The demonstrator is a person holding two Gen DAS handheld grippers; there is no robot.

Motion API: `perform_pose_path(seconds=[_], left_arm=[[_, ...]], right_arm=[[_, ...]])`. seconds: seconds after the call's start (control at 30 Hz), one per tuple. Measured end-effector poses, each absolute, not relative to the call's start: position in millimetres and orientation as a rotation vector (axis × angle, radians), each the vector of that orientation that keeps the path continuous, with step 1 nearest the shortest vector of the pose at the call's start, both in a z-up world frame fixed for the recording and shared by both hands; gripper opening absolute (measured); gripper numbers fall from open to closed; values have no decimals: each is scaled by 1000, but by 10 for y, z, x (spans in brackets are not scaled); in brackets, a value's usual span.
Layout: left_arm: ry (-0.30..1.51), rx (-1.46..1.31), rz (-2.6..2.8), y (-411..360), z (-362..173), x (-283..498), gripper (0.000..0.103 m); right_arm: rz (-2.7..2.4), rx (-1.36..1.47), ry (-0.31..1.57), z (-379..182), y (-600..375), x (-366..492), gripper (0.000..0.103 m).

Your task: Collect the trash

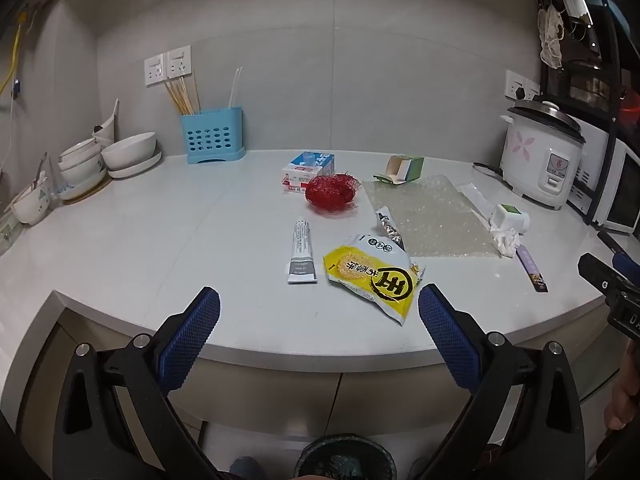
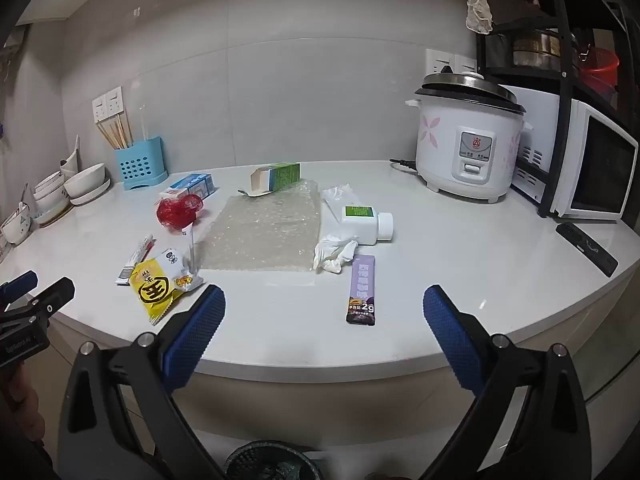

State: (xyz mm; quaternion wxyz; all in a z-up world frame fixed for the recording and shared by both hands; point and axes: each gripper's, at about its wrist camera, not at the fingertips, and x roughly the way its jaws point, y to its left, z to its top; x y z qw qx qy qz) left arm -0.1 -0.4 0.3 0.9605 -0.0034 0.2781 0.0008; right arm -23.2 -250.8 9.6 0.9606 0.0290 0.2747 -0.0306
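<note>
Near the counter edge, tube point(image 1: 302, 252) points away.

The white tabletop point(image 2: 440, 280) carries a yellow wrapper point(image 2: 158, 286), tube point(image 2: 136, 258), red mesh point(image 2: 179, 209), bubble wrap point(image 2: 262, 236), two small boxes, a white bottle point(image 2: 366, 222), crumpled tissue point(image 2: 334, 254), purple sachet point(image 2: 361, 290), rice cooker point(image 2: 468, 144), bowls and what looks like a remote point(image 2: 586, 248).

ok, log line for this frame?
phase: pre-grasp | left gripper: open, empty | right gripper: open, empty | nearest trash: yellow wrapper, purple sachet
</note>
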Motion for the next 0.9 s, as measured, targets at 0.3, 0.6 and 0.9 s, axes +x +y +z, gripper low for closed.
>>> perform_pose_path(seconds=[0.3,0.6,0.9], left_arm=[[576,-5,-4,7,-16,46,97],[574,15,-15,-87,-3,83,97],[577,20,-18,-139,-22,121,97]], right_arm=[[-72,50,551,106,-2500,-215,95],[-85,54,554,115,-2532,-178,95],[-89,84,568,64,-2591,-109,95]])
